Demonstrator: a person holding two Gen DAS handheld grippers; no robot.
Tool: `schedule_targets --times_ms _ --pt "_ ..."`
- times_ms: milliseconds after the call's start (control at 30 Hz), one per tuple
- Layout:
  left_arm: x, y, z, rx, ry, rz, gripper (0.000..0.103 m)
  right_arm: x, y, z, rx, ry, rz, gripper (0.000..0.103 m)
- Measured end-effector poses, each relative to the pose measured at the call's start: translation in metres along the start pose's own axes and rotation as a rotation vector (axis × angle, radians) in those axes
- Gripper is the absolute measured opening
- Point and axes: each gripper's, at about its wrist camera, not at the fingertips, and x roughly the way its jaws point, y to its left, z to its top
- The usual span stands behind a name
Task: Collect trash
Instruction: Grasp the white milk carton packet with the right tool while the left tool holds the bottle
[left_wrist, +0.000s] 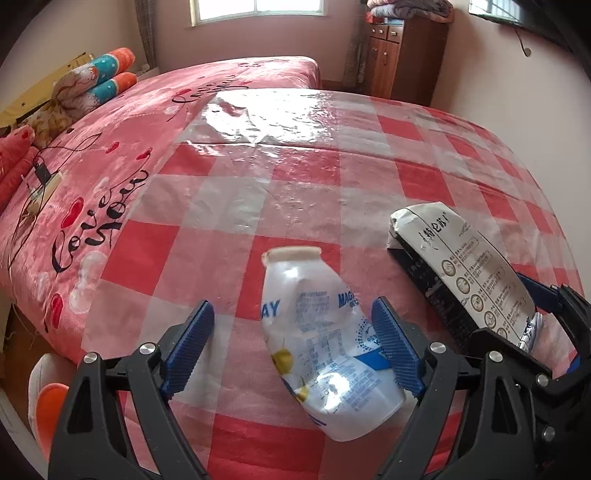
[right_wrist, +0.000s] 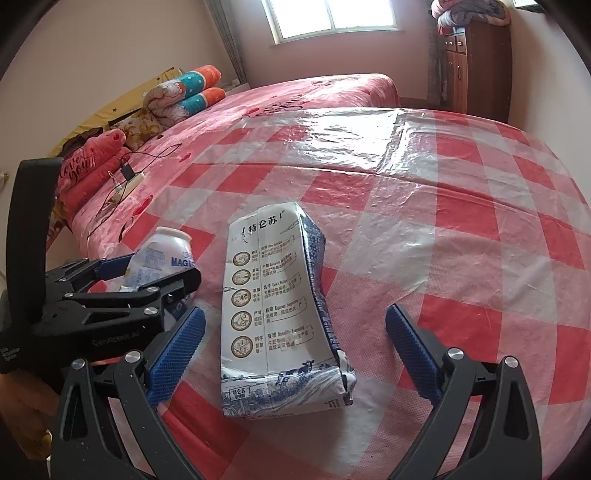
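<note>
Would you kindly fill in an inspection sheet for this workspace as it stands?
Surface: glossy red-and-white checked sheet over a pink bed.
Job's things: crumpled plastic bottle and flattened milk carton, both lying on the sheet, apart.
Clutter: nothing seen on the sheet.
Grippers: left gripper open around the bottle; right gripper open around the carton.
Cables: black cable with charger on the bedspread.
Surroundings: rolled quilts, wooden cabinet, window.

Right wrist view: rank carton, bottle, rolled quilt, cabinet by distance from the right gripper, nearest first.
1. Carton: lying between the open jaws of the right gripper.
2. Bottle: left, inside the left gripper.
3. Rolled quilt: far left, on the bed.
4. Cabinet: far right corner.
</note>
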Motion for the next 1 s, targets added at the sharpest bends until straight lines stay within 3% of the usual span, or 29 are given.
schedule_targets --times_ms 133,267,667,800,867,933,1000 --pt "-0.001 0.002 -0.003 -0.001 -0.02 0.009 0.081 0.002 0.006 -0.001 -0.023 0.011 -0.029 0.098" --pt "-0.008 0.007 -0.007 -0.012 -0.041 0.012 0.058 0.005 0.011 0.0 -0.049 0.024 -0.055 0.098" --pt "-0.021 0.039 -0.018 -0.137 -0.058 -0.115 0.039 0.016 0.021 0.003 -0.108 0.06 -0.147 0.096" --pt "-0.025 0.049 -0.023 -0.172 -0.062 -0.146 0.035 0.015 0.022 0.002 -0.113 0.049 -0.199 0.082" --pt "-0.028 0.053 -0.026 -0.184 -0.064 -0.156 0.034 0.014 0.022 0.002 -0.117 0.045 -0.198 0.078" --pt "-0.03 0.06 -0.028 -0.203 -0.067 -0.165 0.033 0.014 0.022 0.002 -0.126 0.039 -0.194 0.068" --pt "-0.033 0.067 -0.032 -0.223 -0.072 -0.176 0.032 0.013 0.024 0.001 -0.135 0.035 -0.194 0.067"
